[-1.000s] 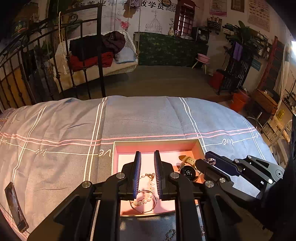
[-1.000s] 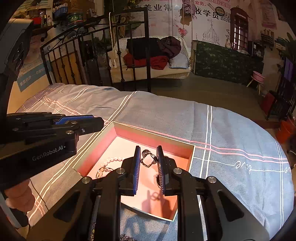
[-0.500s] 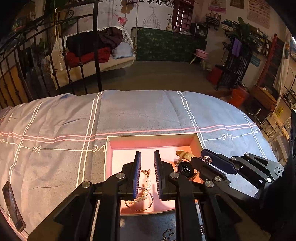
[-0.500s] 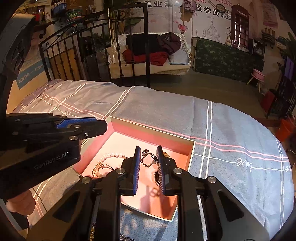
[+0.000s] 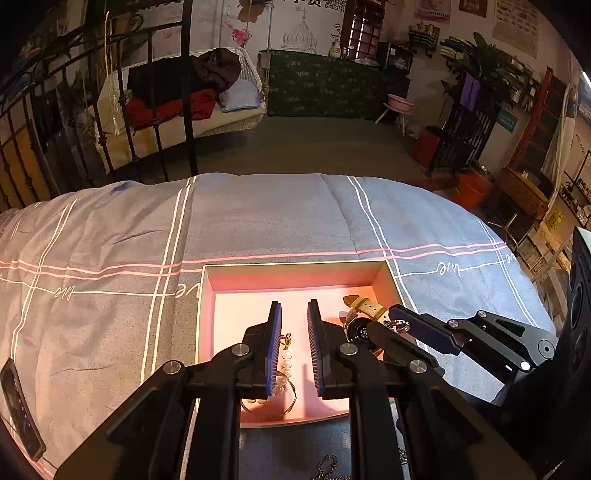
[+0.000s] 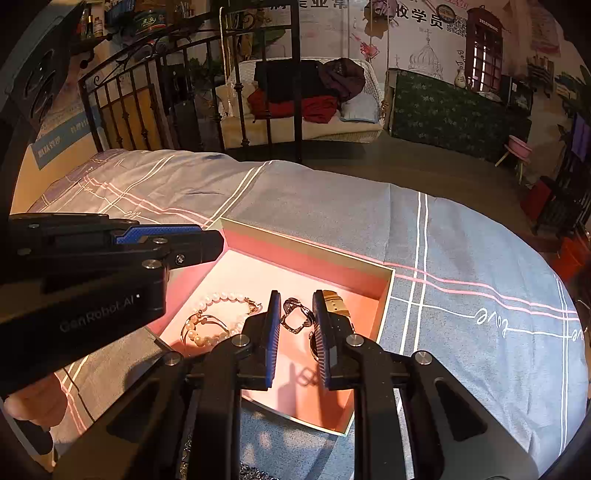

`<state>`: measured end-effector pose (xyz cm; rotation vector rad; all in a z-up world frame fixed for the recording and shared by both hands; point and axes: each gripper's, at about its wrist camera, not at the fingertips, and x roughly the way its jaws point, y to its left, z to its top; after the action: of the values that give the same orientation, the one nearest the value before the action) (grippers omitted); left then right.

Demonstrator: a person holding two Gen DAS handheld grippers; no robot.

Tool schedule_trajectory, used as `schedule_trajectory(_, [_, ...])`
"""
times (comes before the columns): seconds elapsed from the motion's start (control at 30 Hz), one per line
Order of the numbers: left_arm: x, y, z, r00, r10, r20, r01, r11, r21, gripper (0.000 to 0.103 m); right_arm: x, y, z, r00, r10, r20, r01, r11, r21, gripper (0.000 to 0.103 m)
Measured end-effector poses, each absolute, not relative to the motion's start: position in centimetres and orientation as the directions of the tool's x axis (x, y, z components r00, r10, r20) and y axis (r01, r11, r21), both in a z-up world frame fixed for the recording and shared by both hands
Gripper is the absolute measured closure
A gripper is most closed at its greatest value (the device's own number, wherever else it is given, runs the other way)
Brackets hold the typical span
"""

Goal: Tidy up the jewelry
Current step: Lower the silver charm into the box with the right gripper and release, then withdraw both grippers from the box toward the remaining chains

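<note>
The right gripper (image 6: 295, 321) is pinching a silver ornament (image 6: 295, 320) between its pads, hanging over the pink box (image 6: 306, 254). The left gripper (image 5: 294, 332) is gaping, empty, over the pearl bracelet (image 6: 216, 317) inside. Further in, a watch (image 5: 364, 317) is lying, with bedspread (image 5: 258, 218) stretching beyond.

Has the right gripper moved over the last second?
Yes. The right gripper, holding the silver ring, has drifted slightly toward the pink box's right wall, nearer the watch strap.

Staged bedroom-style training room: grey striped bedspread (image 5: 258, 221) with black iron bedframe (image 6: 184, 96) at 11 o'clock; illustrated wall mural (image 6: 424, 33) seen at 12 o'clock.
</note>
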<state>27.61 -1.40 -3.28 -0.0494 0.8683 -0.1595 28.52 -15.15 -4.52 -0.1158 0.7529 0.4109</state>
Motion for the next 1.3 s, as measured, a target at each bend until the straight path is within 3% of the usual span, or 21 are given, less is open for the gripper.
schedule_trajectory(0.03, [27.6,-1.3,-3.2,0.637,-0.167,-0.752,0.12,0.986,-0.116,0.082,28.5,-15.1,-4.6,0.653,0.325,-0.684,-0.405,0.913,0.047,0.083])
schedule_trajectory(0.07, [27.5,-1.2,-3.1,0.641,-0.169,-0.749,0.12,0.985,-0.12,0.067,28.4,-15.1,-4.7,0.65,0.326,-0.686,-0.402,0.914,0.054,0.078])
schedule_trajectory(0.1, [27.4,-1.0,-3.0,0.646,-0.162,-0.746,0.111,0.987,-0.119,0.028,28.4,-15.2,-4.8,0.647,0.322,-0.691,-0.393,0.918,0.059,0.049])
schedule_trajectory(0.13, [27.0,-0.7,-2.7,0.664,-0.155,-0.731,0.096,0.988,-0.123,0.008,28.1,-15.4,-4.9,0.654,0.316,-0.687,-0.38,0.923,0.063,0.016])
schedule_trajectory(0.17, [26.6,-0.4,-2.4,0.685,-0.157,-0.711,0.088,0.987,-0.134,0.008,27.7,-15.7,-4.7,0.673,0.308,-0.672,-0.366,0.929,0.059,0.011])
schedule_trajectory(0.6, [19.5,0.3,-6.9,0.667,-0.213,-0.714,0.134,0.977,-0.167,0.008,20.1,-21.0,-8.3,0.639,0.328,-0.696,-0.281,0.942,0.186,0.01])
schedule_trajectory(0.8, [14.5,-1.4,-11.1,0.604,-0.171,-0.779,0.21,0.976,-0.051,0.007,15.8,-21.5,-11.2,0.582,0.299,-0.756,-0.283,0.946,0.156,0.01])
schedule_trajectory(1.07, [13.2,-1.4,-13.5,0.55,-0.191,-0.813,0.205,0.975,-0.09,0.007,12.8,-20.0,-13.3,0.566,0.23,-0.791,-0.304,0.951,0.058,0.01])
schedule_trajectory(1.17, [13.7,-2.0,-13.5,0.542,-0.196,-0.817,0.21,0.973,-0.094,0.01,12.9,-19.6,-13.3,0.564,0.232,-0.792,-0.308,0.95,0.059,0.01])
schedule_trajectory(1.3, [13.7,-3.1,-13.3,0.544,-0.209,-0.812,0.254,0.964,-0.078,0.021,12.9,-19.6,-13.4,0.562,0.233,-0.794,-0.303,0.951,0.064,0.01])
